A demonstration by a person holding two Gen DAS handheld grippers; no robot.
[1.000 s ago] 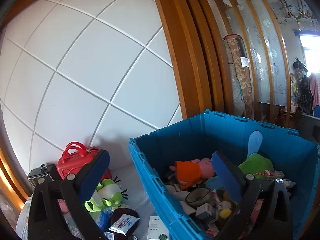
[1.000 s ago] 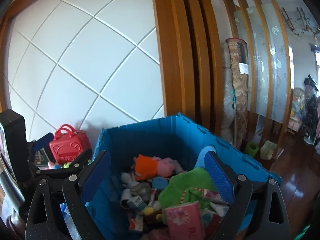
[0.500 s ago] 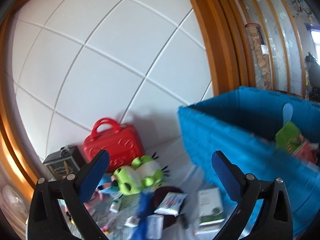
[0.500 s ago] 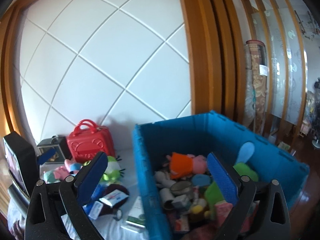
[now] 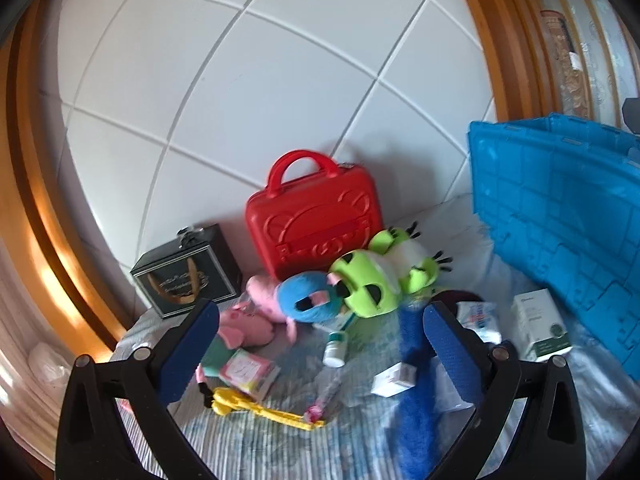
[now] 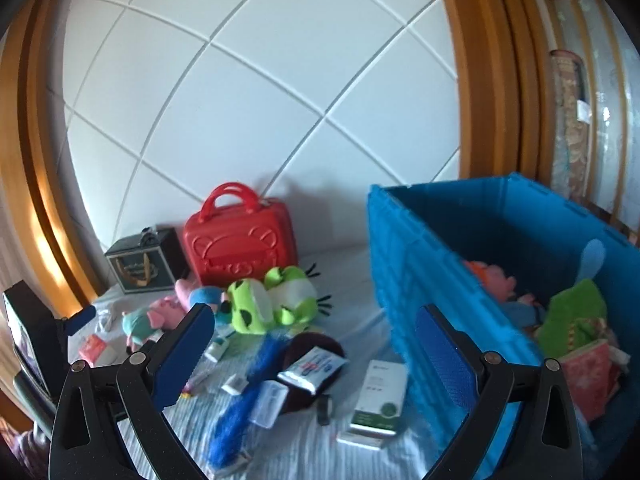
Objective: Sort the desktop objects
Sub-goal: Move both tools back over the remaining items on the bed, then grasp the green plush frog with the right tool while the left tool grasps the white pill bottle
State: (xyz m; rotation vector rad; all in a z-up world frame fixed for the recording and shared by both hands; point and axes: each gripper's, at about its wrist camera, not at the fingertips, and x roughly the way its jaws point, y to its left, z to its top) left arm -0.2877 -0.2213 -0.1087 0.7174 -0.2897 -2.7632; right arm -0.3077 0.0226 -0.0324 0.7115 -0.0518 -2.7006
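Loose items lie on a striped cloth [image 5: 280, 448]: a green frog plush [image 5: 380, 276], a blue and pink plush [image 5: 308, 302], a small white bottle [image 5: 334, 350], a small white box [image 5: 394, 378], a yellow toy [image 5: 256, 404], a blue fuzzy cloth [image 5: 414, 380] and a white-green box [image 5: 540, 328]. My left gripper [image 5: 320, 320] hangs open above them, holding nothing. My right gripper [image 6: 314, 320] is open and holds nothing, over the frog plush [image 6: 268, 300], a tube [image 6: 312, 368] and the white-green box [image 6: 380, 396]. The blue crate [image 6: 400, 260] at the right holds several plush toys.
A red case [image 5: 316, 220] and a black box [image 5: 188, 276] stand against the white panelled wall. A wooden frame [image 5: 44, 200] bounds the left side. The crate's wall [image 5: 560, 220] rises at the right. The left gripper's black housing [image 6: 32, 332] shows at the right wrist view's left edge.
Both views have swung left and downward, from the blue crate to the pile of loose items beside it. Both grippers stayed open with nothing in them.
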